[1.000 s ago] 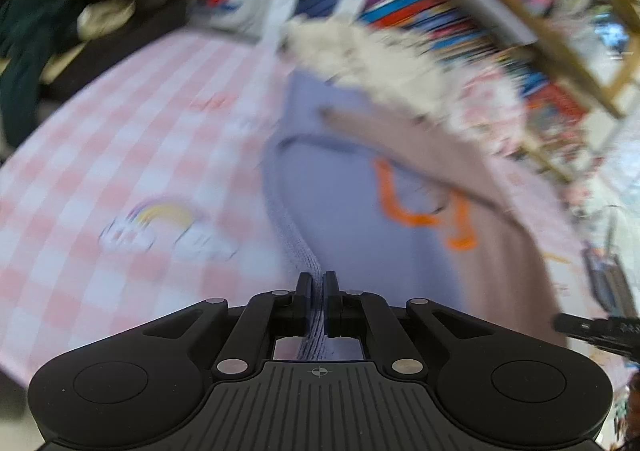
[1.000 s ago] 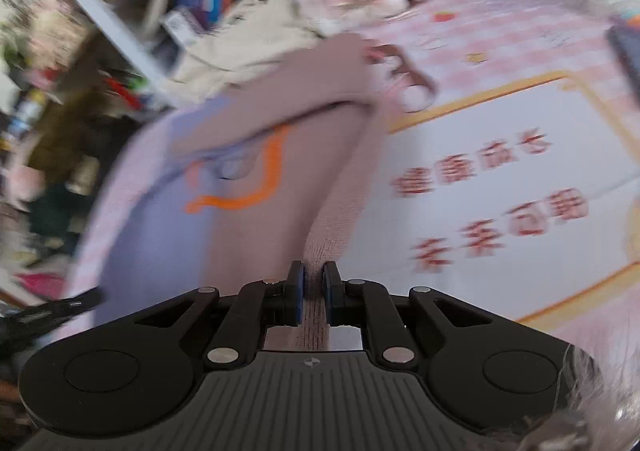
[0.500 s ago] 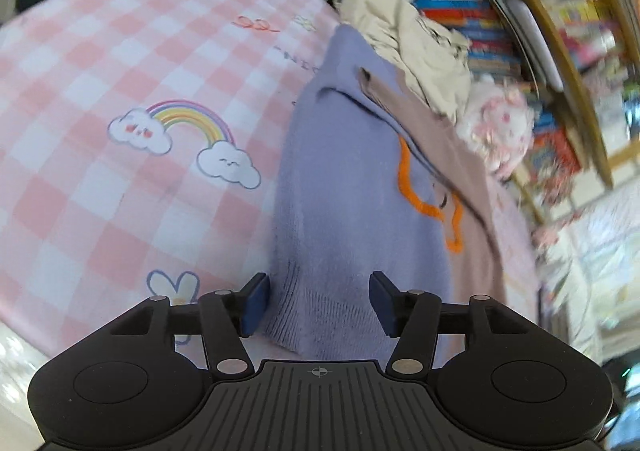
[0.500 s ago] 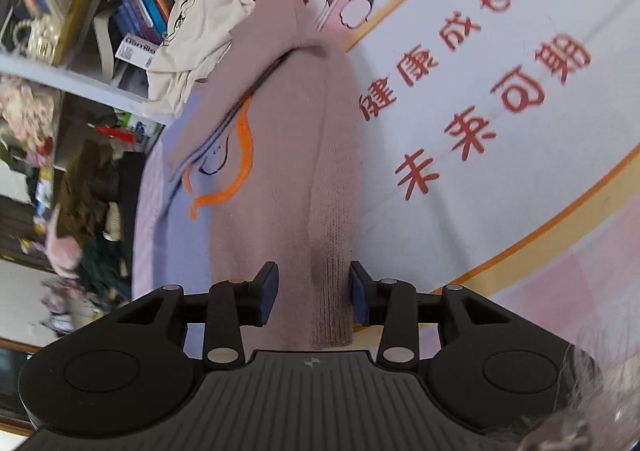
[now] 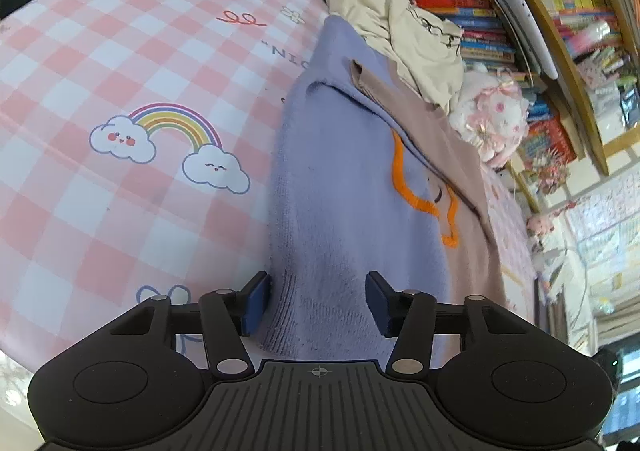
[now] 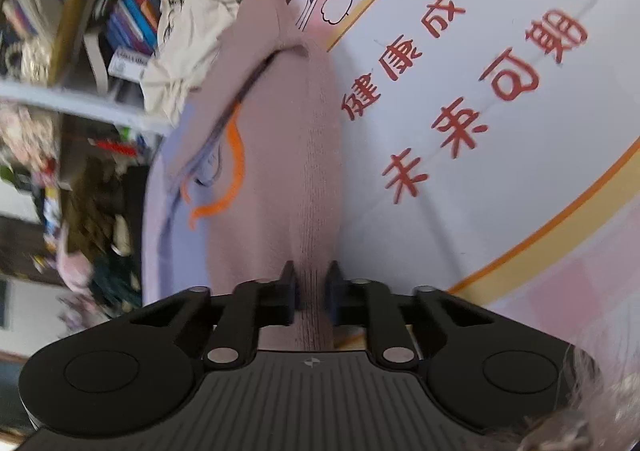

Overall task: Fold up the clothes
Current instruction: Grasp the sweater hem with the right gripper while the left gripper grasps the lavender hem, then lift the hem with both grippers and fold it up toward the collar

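Knitted wool, lilac and dusty pink: one sweater [image 5: 344,187], laid lengthwise on the checked pink mat [image 5: 120,63], collar end toward the far edge by the bookshelf [image 5: 520,11], ribbed hem at the near edge.

Left wrist view. The lilac half fills the middle, orange stitched outline across the chest, pink half lying along its far side. The left gripper [image 5: 316,303] stands over the lilac hem corner with its jaws apart; they have just been closing in. The cloth lies between the blue pads [image 5: 256,303] but is not pinched, the left pad just beside the hem's edge. Cream garment [image 5: 404,31] heaped at the far edge, touching the collar end; pink plush toy [image 5: 496,119] beside it. A rainbow print [image 5: 168,139] sits well clear to the left.

Right wrist view. The pink half [image 6: 288,171] runs away from the camera beside a white panel with red characters [image 6: 464,99]. The right gripper [image 6: 312,291] is clamped on the pink hem corner, knit bunched between the pads.

Handling, as I judge it: soft, light, limp and stretchy, neither slippery nor fragile, likely to sag between holds. The two hem corners, on the firmer ribbing, look the best places to grip for carrying the hem toward the collar.
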Demonstrator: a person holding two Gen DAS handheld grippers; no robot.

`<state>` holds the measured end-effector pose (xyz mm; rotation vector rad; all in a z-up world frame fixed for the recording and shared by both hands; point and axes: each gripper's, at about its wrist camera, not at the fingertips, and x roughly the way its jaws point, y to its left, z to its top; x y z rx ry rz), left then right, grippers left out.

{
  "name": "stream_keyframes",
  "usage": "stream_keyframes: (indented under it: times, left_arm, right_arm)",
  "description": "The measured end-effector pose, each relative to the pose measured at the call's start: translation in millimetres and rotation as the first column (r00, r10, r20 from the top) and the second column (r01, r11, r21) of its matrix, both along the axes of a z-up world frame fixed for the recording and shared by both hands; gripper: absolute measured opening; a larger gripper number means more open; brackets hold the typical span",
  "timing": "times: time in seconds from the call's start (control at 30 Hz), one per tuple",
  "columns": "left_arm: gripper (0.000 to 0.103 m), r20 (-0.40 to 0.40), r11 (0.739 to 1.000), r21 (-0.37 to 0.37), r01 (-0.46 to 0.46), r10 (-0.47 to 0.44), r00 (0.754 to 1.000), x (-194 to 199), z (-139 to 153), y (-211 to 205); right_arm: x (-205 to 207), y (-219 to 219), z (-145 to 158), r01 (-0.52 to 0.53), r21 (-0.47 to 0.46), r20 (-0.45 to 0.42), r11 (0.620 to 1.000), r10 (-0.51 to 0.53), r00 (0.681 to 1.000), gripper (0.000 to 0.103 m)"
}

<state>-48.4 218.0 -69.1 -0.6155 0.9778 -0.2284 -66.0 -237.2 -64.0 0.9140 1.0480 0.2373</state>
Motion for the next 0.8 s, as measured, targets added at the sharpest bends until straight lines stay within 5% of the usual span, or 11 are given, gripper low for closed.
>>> stream_keyframes:
  times: [0.13, 0.3, 0.8]
  left_arm:
    - [0.003, -0.025, 0.994, 0.101, 0.049, -0.047, 0.999, 3, 1, -3]
    - [0.003, 0.091, 0.978, 0.189, 0.083, -0.102, 0.991, -8, 31, -20]
    - [0.009, -0.032, 0.999, 0.020, 0.034, -0.034, 0.999, -4, -5, 5]
  right_arm:
    - [-2, 8, 18, -0.047, -0.206, 0.055, 0.978, 0.059, 0.997, 0.010]
    - [-12, 25, 49, -0.074, -0.379, 0.188, 0.922, 0.155, 0.970, 0.010]
    - [-13, 2, 20, -0.064, -0.218, 0.027, 0.974, 0.072, 0.997, 0.014]
